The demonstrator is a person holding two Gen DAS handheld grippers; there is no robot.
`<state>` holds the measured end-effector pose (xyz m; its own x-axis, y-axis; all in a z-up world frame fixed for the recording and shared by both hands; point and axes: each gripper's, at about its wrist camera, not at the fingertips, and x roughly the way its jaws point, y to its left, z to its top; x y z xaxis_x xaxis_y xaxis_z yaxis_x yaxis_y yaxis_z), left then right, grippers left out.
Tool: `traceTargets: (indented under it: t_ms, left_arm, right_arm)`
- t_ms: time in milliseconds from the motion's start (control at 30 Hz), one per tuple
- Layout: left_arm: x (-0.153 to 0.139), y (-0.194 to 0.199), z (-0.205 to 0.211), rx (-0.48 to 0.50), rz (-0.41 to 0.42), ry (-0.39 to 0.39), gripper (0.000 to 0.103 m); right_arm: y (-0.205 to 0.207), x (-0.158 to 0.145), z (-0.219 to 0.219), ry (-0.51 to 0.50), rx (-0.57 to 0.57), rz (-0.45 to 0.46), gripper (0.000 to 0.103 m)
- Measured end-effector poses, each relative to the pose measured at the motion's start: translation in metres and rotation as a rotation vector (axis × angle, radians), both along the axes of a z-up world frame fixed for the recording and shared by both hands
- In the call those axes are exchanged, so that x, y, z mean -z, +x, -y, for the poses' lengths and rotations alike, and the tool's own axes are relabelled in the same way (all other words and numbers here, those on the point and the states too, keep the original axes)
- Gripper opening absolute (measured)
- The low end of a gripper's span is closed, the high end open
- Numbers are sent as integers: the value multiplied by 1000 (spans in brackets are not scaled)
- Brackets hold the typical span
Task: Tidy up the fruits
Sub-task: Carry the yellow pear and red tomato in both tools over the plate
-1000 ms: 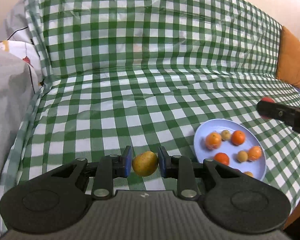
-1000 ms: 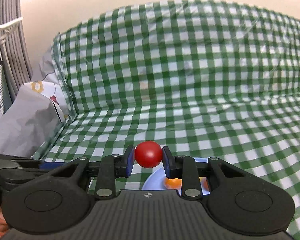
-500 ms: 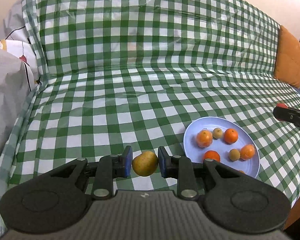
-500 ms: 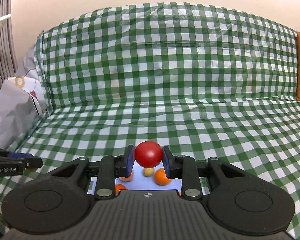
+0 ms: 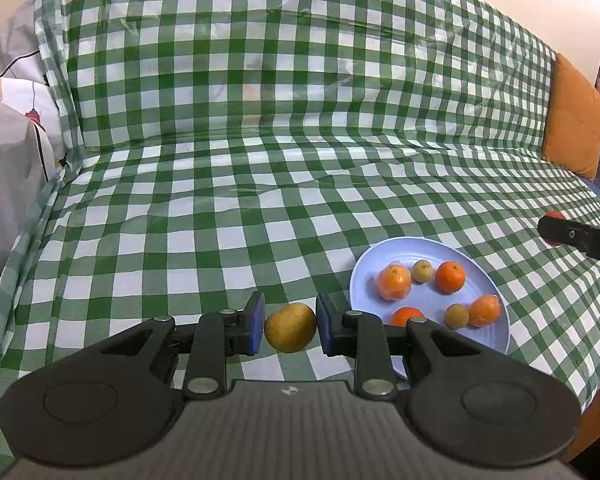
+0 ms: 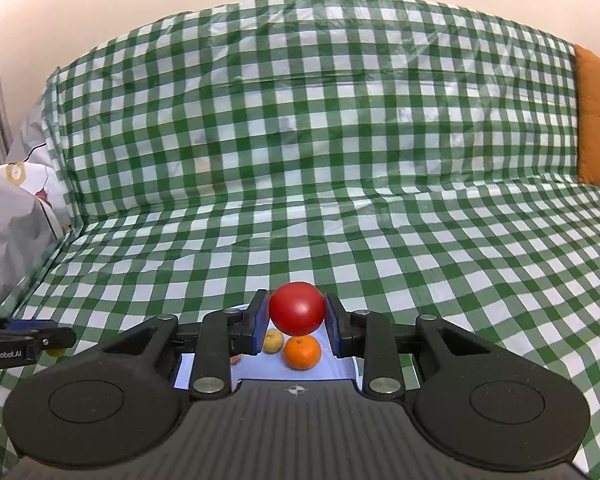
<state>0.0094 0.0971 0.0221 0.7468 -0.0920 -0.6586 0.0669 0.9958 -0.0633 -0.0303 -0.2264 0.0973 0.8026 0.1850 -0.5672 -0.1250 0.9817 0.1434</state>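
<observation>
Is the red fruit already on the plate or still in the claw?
In the right claw: the red fruit sits between its fingers, above the plate.

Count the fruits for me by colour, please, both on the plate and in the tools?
Orange fruits on the plate: 4
Small yellow-brown fruits on the plate: 2
Yellow fruit in the left tool: 1
Red fruit in the right tool: 1
Total: 8

home | sofa under checked cover (image 5: 284, 208) | orange cushion (image 5: 572, 124)
</observation>
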Motion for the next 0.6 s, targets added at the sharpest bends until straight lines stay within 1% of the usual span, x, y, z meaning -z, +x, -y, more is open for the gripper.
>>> traceTargets:
  t_ms: [267, 600]
  left_arm:
    - [-4, -2, 7, 27, 41, -28, 30]
    - [-1, 3, 30, 115, 64, -55, 30]
  right_arm:
    - [4, 3, -8, -31, -23, -19, 31]
    - [10, 8, -17, -52, -67, -34, 31]
